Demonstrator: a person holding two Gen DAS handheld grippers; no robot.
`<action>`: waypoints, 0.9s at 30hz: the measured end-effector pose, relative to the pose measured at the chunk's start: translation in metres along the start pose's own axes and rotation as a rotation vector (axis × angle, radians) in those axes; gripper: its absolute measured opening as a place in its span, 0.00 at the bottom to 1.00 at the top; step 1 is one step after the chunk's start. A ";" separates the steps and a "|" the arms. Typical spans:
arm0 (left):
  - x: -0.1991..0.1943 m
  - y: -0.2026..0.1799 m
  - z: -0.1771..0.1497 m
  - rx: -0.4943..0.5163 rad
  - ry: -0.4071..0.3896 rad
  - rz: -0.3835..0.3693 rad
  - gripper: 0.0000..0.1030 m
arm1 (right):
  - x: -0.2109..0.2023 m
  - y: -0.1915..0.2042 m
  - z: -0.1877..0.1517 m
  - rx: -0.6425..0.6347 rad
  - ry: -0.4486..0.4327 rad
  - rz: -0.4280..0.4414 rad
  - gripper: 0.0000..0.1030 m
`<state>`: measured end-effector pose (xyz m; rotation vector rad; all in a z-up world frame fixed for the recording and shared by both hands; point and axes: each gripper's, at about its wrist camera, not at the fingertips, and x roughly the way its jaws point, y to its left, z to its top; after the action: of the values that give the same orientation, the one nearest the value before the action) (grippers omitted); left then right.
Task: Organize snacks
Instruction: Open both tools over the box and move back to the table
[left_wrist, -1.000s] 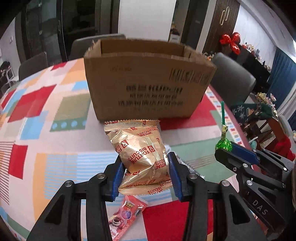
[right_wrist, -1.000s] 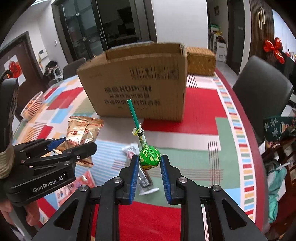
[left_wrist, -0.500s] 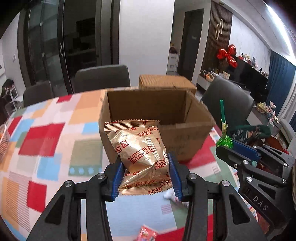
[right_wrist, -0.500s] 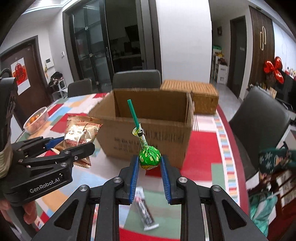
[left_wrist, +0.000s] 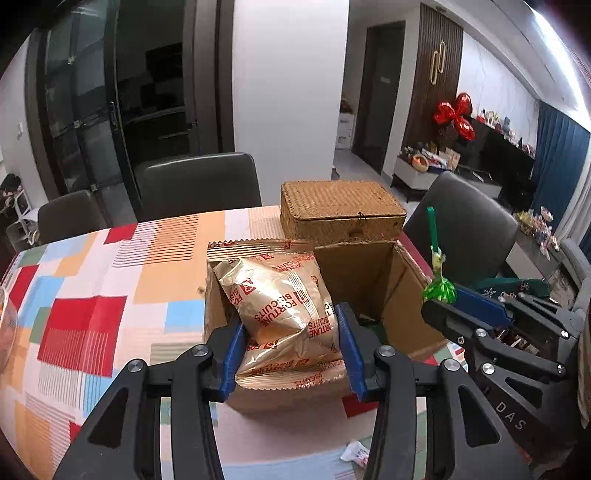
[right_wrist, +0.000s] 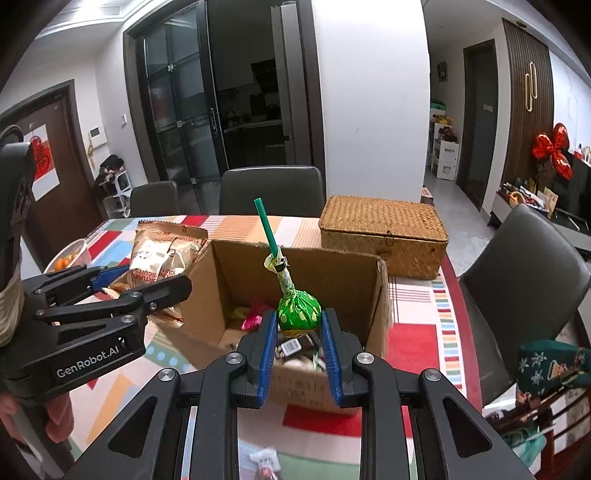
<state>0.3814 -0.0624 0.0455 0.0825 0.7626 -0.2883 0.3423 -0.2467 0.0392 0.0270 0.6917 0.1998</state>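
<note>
- Over the cardboard box on the desk, both grippers are hovering.
- Left gripper is pinching the gold biscuit packet; its jaws have just been easing apart, the packet remaining between them above the box's left side.
- Right gripper is squeezing the green lollipop, stick pointing up and away, directly above the opening.

Dark glass-panelled doors are seen at upper left beside a white wall. Grey padded chairs are set behind the table. A red foil bow, possibly a balloon, is hung at right.
</note>
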 end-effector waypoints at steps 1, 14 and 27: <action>0.002 0.001 0.002 0.004 0.000 0.017 0.52 | 0.004 -0.001 0.003 0.000 -0.001 0.002 0.25; -0.042 0.005 -0.057 0.017 -0.022 0.125 0.66 | -0.011 0.002 -0.013 -0.036 -0.019 -0.058 0.53; -0.076 -0.011 -0.177 0.048 0.098 0.124 0.67 | -0.049 0.040 -0.112 -0.137 0.073 0.021 0.53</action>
<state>0.2077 -0.0247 -0.0297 0.1898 0.8441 -0.1860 0.2272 -0.2219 -0.0125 -0.1051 0.7492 0.2686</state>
